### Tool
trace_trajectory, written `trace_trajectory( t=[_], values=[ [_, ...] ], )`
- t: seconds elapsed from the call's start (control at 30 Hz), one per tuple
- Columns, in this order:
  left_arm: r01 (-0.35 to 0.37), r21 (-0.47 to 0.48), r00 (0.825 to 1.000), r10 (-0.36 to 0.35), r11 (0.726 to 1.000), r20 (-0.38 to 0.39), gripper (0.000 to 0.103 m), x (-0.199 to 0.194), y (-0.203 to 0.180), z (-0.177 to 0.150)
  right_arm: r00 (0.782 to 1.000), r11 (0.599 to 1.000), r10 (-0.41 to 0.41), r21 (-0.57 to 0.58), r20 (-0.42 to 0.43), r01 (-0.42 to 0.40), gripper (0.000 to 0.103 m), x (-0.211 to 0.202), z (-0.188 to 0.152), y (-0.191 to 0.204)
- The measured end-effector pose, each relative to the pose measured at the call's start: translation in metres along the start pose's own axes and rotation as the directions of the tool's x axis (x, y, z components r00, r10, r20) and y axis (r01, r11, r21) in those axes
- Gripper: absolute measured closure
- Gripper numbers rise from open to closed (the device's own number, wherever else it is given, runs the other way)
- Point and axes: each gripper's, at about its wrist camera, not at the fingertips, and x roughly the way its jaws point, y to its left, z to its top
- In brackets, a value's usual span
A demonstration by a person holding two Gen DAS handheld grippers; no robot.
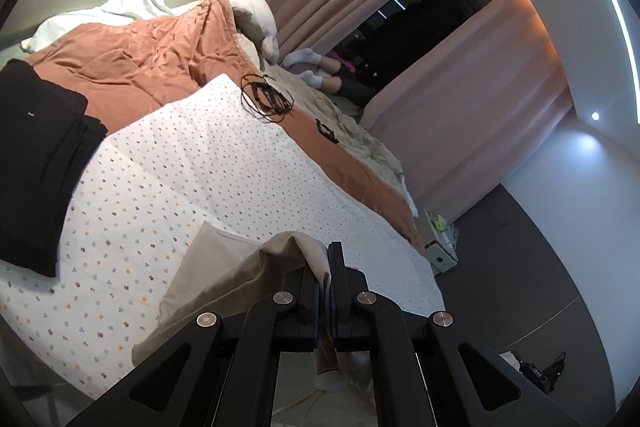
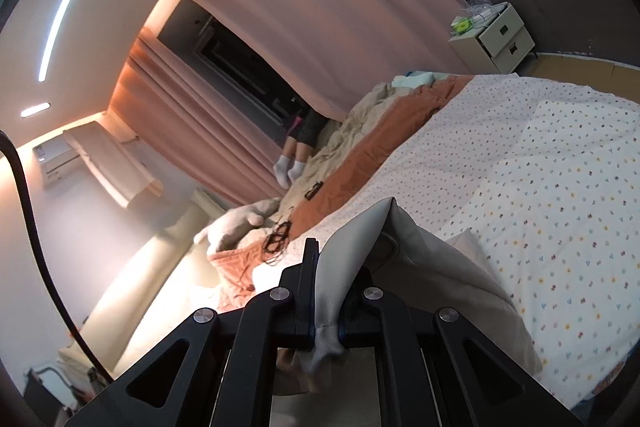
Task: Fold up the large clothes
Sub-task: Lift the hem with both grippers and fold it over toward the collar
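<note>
Both tongs clamped on beige garment (image 1: 224, 279): left tongs (image 1: 324, 259) and right tongs (image 2: 332, 267) each pinch an edge, cloth lifted over the bed's (image 1: 200, 163) near edge; soft, limp, light, likely best held at corners.

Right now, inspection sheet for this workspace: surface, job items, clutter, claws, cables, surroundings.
Surface: bed under a white quilt with small coloured dots, rumpled orange duvet beside it.
Job's things: beige fabric garment draped onto the quilt; folded black clothes stack on the quilt's far side.
Clutter: tangle of thin black cord, white plush toy.
Grippers: left claw shut on the garment; right claw shut on it too.
Cables: thick black cable in the right wrist view.
Surroundings: pink curtains, white two-drawer nightstand, a person's legs in white socks.
</note>
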Motion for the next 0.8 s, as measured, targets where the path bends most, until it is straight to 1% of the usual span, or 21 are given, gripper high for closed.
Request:
trace_trajectory(
  t=[0.27, 0.47, 0.57, 0.63, 0.67, 0.7, 0.73, 0.77, 0.8],
  values=[
    [-0.082, -0.020, 0.994, 0.080, 0.996, -0.073, 0.100, 0.087, 0.026, 0.014, 0.994, 0.996, -0.089, 0.007, -0.063, 0.090, 0.096, 0.085, 0.004, -0.028],
    [-0.134, 0.004, 0.982, 0.133, 0.991, -0.131, 0.100, 0.149, 0.045, 0.018, 0.982, 0.988, -0.152, 0.009, -0.113, 0.154, 0.096, 0.140, 0.003, -0.058],
    [-0.179, 0.019, 0.970, 0.180, 0.984, -0.163, 0.099, 0.178, 0.057, 0.015, 0.971, 0.981, -0.192, 0.009, -0.144, 0.195, 0.096, 0.168, 0.000, -0.072],
    [-0.215, 0.024, 0.956, 0.215, 0.976, -0.197, 0.099, 0.198, 0.069, 0.012, 0.962, 0.974, -0.222, 0.003, -0.162, 0.225, 0.095, 0.185, -0.004, -0.079],
    [-0.230, 0.023, 0.949, 0.229, 0.973, -0.216, 0.099, 0.206, 0.074, 0.010, 0.953, 0.968, -0.247, -0.004, -0.176, 0.251, 0.095, 0.194, -0.007, -0.083],
    [-0.244, 0.021, 0.941, 0.242, 0.970, -0.236, 0.098, 0.213, 0.078, 0.008, 0.945, 0.962, -0.269, -0.008, -0.186, 0.272, 0.088, 0.201, -0.009, -0.086],
    [-0.256, 0.020, 0.933, 0.252, 0.966, -0.257, 0.095, 0.220, 0.083, 0.006, 0.935, 0.955, -0.292, -0.011, -0.203, 0.296, 0.076, 0.208, -0.012, -0.090],
    [-0.267, 0.020, 0.926, 0.262, 0.963, -0.272, 0.088, 0.225, 0.088, 0.004, 0.926, 0.949, -0.310, -0.014, -0.217, 0.315, 0.066, 0.214, -0.015, -0.094],
    [-0.271, 0.019, 0.922, 0.265, 0.962, -0.283, 0.085, 0.228, 0.092, 0.002, 0.919, 0.943, -0.327, -0.015, -0.221, 0.332, 0.038, 0.219, -0.017, -0.097]
  ],
)
